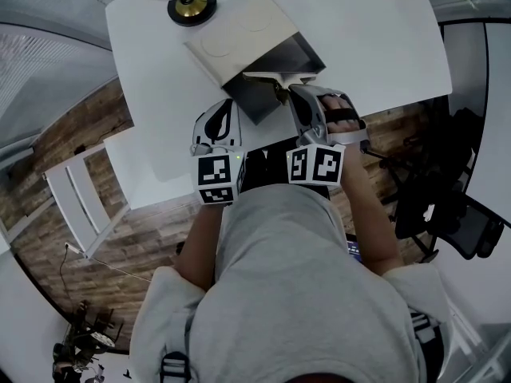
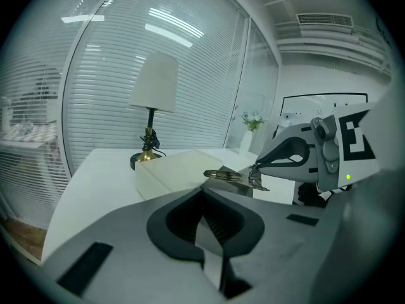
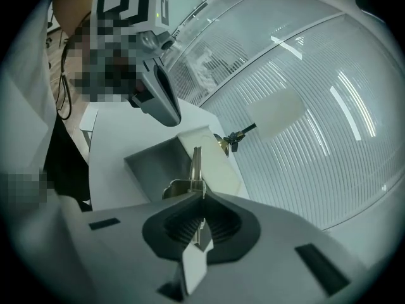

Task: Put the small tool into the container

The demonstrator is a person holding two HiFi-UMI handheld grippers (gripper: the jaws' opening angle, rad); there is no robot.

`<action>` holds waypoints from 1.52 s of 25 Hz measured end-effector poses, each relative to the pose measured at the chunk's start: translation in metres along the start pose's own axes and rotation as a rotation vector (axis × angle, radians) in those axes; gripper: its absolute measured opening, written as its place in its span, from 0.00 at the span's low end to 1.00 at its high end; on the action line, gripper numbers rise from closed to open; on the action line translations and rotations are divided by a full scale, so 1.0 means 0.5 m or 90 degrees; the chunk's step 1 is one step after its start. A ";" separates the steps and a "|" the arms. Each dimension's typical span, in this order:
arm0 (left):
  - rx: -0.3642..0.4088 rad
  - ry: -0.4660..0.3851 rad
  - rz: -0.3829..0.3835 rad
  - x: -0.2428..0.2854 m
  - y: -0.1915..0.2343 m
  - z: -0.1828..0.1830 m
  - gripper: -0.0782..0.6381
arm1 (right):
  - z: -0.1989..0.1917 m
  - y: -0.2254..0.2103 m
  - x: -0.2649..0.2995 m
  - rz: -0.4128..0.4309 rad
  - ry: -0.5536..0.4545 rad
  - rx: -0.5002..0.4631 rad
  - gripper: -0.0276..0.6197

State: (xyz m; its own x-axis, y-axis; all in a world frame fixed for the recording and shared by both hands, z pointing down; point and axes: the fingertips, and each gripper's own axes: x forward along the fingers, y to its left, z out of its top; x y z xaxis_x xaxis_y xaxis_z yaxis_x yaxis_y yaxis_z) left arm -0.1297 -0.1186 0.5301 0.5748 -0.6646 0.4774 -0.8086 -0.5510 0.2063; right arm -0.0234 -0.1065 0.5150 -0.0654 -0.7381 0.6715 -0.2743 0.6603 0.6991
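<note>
Room: an office with slatted blinds behind glass; I work over a white table (image 1: 375, 46) with a lamp (image 2: 154, 90) at its far left corner.
Container: a grey, open box (image 3: 149, 163) near the table's front edge, with a pale flat slab alongside on the lamp side.
Small tool: a thin metal piece (image 3: 196, 163) with a narrow blade and a short cross-part at its base.
Right tongs: these (image 3: 200, 230) are clamped on the tool's base, and the blade sticks out past the tips.
Left tongs: these (image 2: 204, 242) are closed with nothing between the jaws, and sit just beside the right pair on the front side of the box.
Where the tool is: it is in the air at the box's front rim, pointing over the open mouth; I cannot tell whether it touches the rim.
Handling: I judge it light, stiff and smooth, so likely to twist or slip in a loose pinch. The broad base, where I have it, looks like the best hold.
Risk: the blade could catch on the rim as it goes in.
</note>
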 end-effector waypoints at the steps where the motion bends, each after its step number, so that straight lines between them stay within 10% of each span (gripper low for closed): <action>1: 0.001 0.001 0.000 0.000 0.001 -0.002 0.14 | 0.001 0.002 0.002 0.002 0.000 -0.001 0.09; 38: -0.036 0.029 0.025 0.014 0.029 -0.039 0.14 | -0.039 0.048 0.139 0.071 0.090 -0.128 0.09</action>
State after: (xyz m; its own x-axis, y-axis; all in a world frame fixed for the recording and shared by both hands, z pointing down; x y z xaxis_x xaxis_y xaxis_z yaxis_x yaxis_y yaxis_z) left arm -0.1397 -0.1212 0.5531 0.5370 -0.6607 0.5245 -0.8371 -0.4945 0.2341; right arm -0.0160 -0.1393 0.5832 0.0534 -0.6424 0.7645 -0.0754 0.7608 0.6445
